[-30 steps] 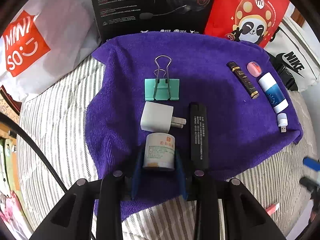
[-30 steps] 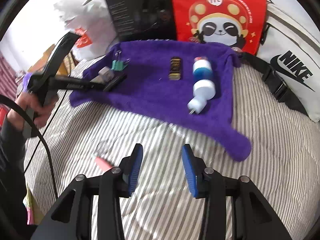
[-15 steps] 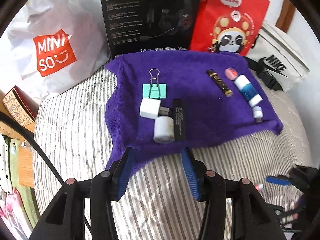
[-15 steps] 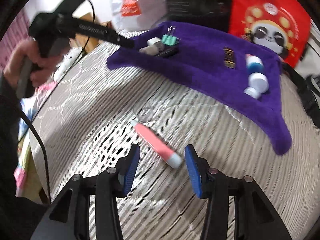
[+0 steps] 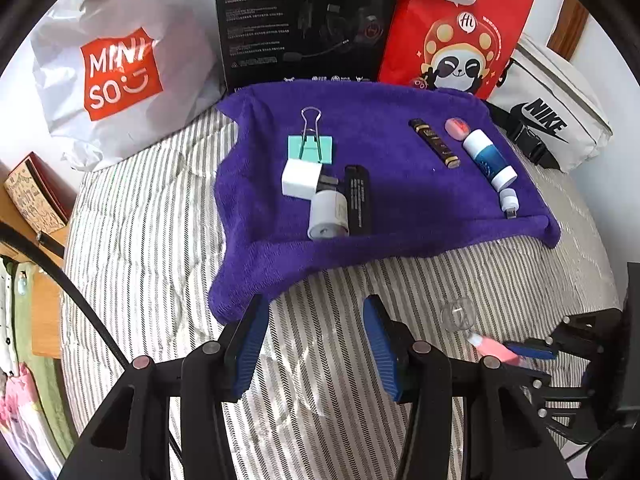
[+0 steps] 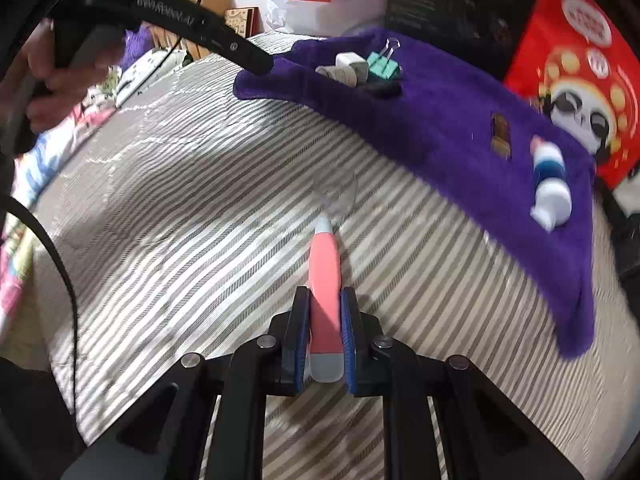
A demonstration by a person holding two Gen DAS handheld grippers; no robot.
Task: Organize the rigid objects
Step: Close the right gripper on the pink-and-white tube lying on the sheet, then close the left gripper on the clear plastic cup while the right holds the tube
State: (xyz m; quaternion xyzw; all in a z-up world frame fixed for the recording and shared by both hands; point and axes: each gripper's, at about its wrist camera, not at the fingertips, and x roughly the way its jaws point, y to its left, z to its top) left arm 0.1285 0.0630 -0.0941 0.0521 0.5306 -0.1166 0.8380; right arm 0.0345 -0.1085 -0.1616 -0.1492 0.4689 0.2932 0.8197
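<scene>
We see one purple towel (image 5: 400, 208) spread on a striped bed (image 5: 152, 240), and we count eight small things lying on it. On its left part there are four, close together: one mint binder clip (image 5: 310, 148) at the far end, one white plug adapter (image 5: 299, 179) just nearer, one white cylindrical bottle (image 5: 328, 216) on its side at the near end, and one flat black bar (image 5: 358, 201) touching the bottle's right side. On the right part there are four more: one dark brown stick with gold trim (image 5: 434, 143), one small pink piece (image 5: 456, 127), one blue and white tube (image 5: 489, 159), and one small white USB plug-in (image 5: 509, 202) nearest the towel's edge.

Our left claw (image 5: 316, 344) is released, its blue pads apart above bare bedding just near of the towel's near left corner, with nothing between them. Our right claw (image 6: 325, 340) has just clenched and now grasps one pink pen-like tube (image 6: 325, 276) with a pale tip, which lies on the striped bed near of the towel. One clear round piece (image 5: 457, 314) sits on the bedding just beyond the tube's tip.

Along the far side stand one white Miniso bag (image 5: 120, 76), one black headset box (image 5: 304, 20), one red panda bag (image 5: 456, 32) and one white Nike pouch (image 5: 552, 112).
</scene>
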